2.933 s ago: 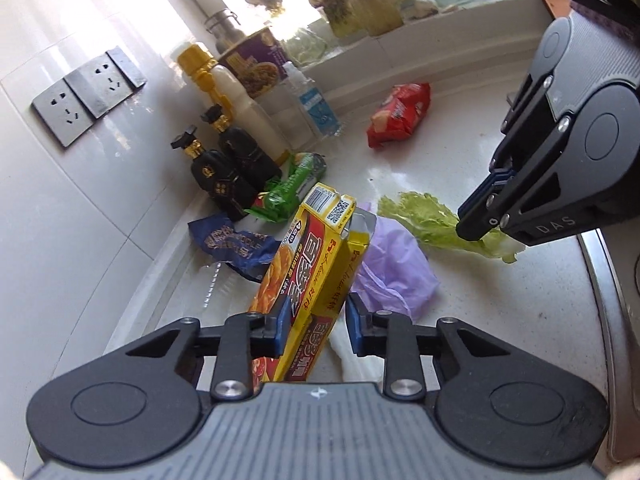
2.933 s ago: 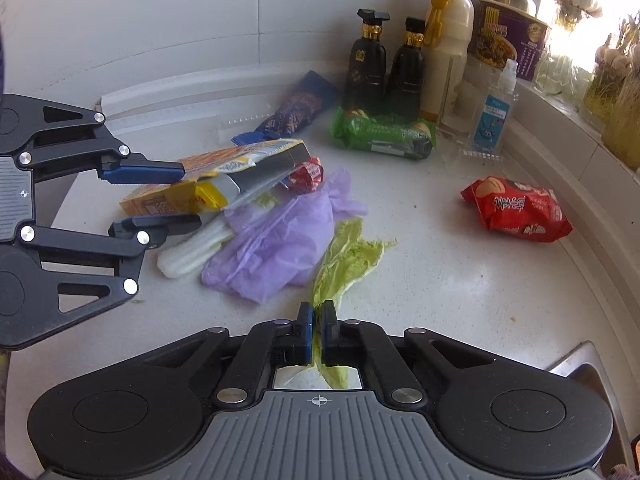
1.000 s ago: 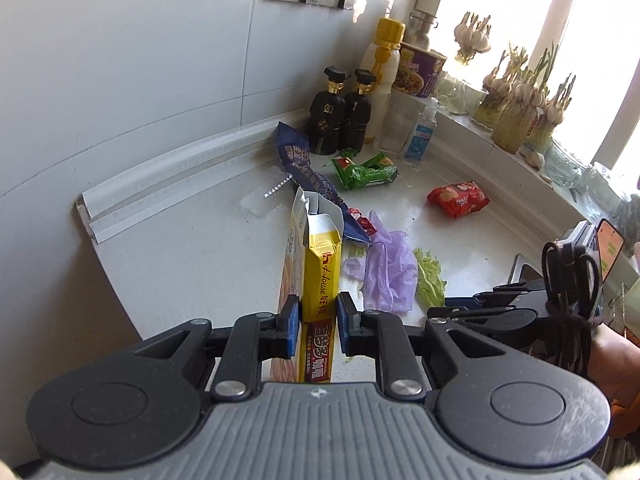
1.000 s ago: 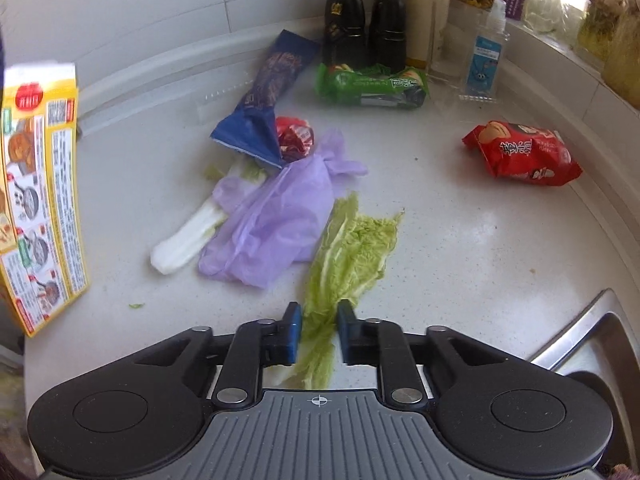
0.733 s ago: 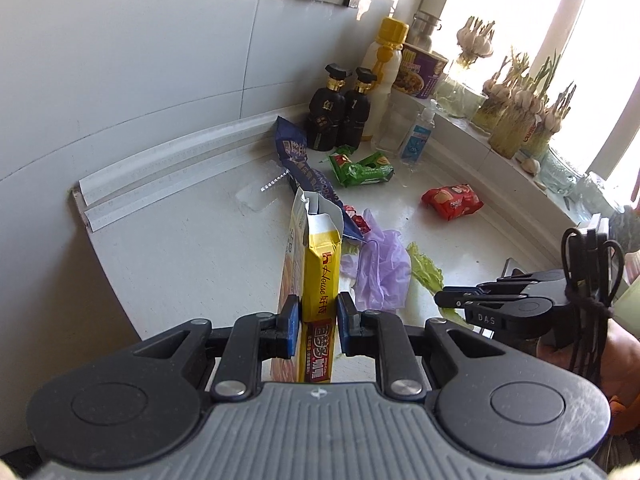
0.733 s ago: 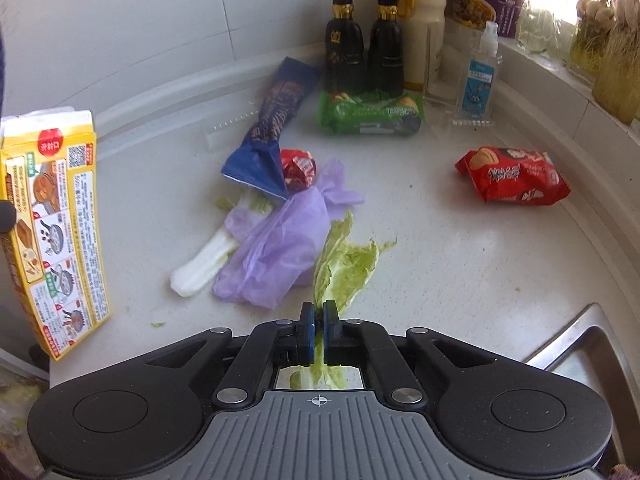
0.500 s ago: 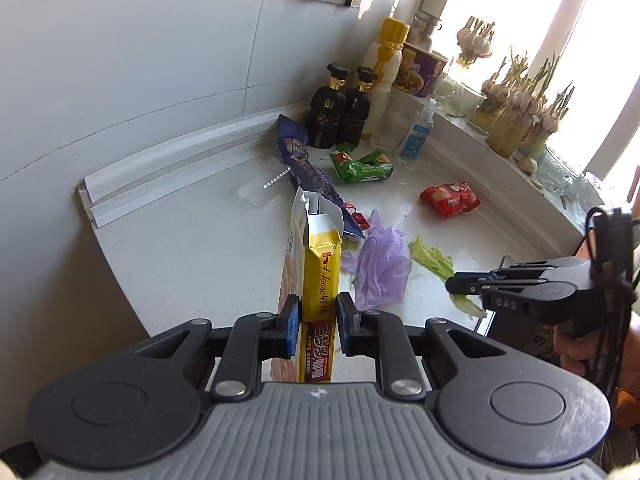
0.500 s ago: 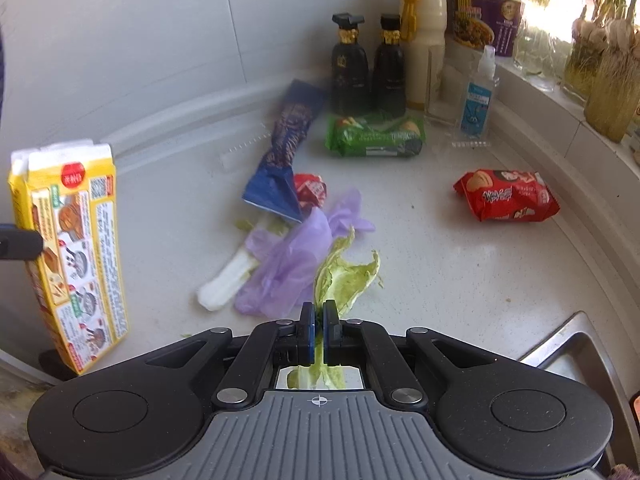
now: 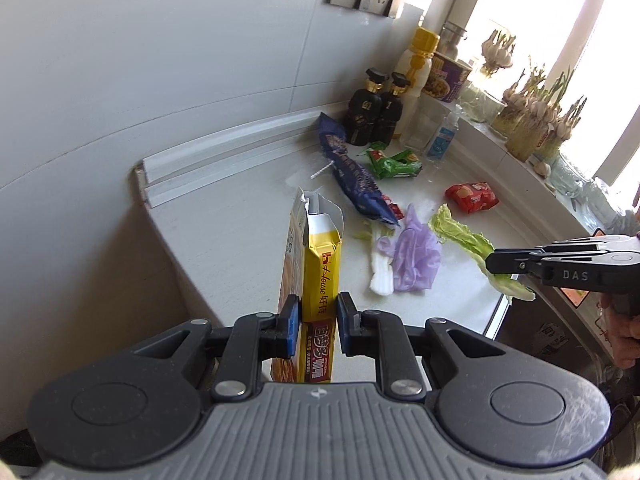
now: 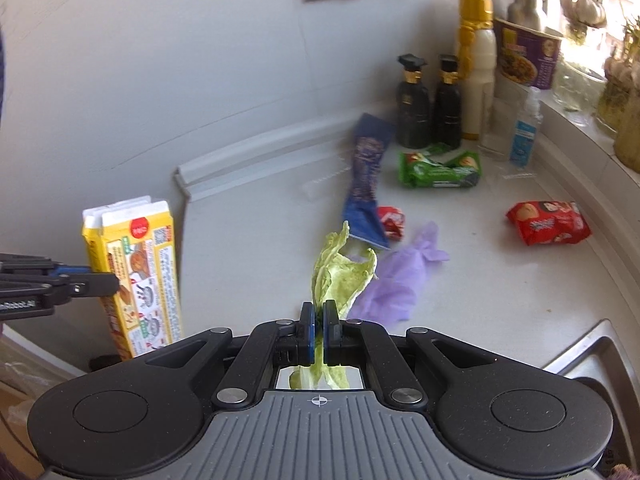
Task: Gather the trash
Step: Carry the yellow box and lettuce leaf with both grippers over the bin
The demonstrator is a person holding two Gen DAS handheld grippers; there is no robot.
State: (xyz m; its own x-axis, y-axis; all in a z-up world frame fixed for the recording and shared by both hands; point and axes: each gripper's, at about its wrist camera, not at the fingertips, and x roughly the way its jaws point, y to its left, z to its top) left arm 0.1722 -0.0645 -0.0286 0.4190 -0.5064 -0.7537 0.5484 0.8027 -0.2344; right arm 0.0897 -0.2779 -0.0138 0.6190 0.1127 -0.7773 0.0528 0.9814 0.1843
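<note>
Trash lies scattered over the white tabletop (image 10: 500, 300), and two pieces of it are already off the surface. The left tongs (image 9: 318, 320) pinch a yellow box (image 9: 320, 276) by its narrow sides, holding it upright with its torn top flap away from the pads. The right tongs (image 10: 319, 332) are pressed together on a lettuce leaf (image 10: 340, 276), whose free end curls up beyond the blue pads (a pale bit of it also shows behind them, under the jaws). In the left wrist view the right tongs come in from the right edge, the leaf hanging from their tip over the front edge of the tabletop. Beyond the right tongs, on the surface, lie a purple glove (image 10: 396, 280), a blue wrapper (image 10: 366, 184) with a small red wrapper (image 10: 392, 220) beside it, a green packet (image 10: 440, 170) farther back, and a red snack bag (image 10: 548, 222) off to the right. Two dark bottles (image 10: 430, 104) stand at the wall behind the green packet.
</note>
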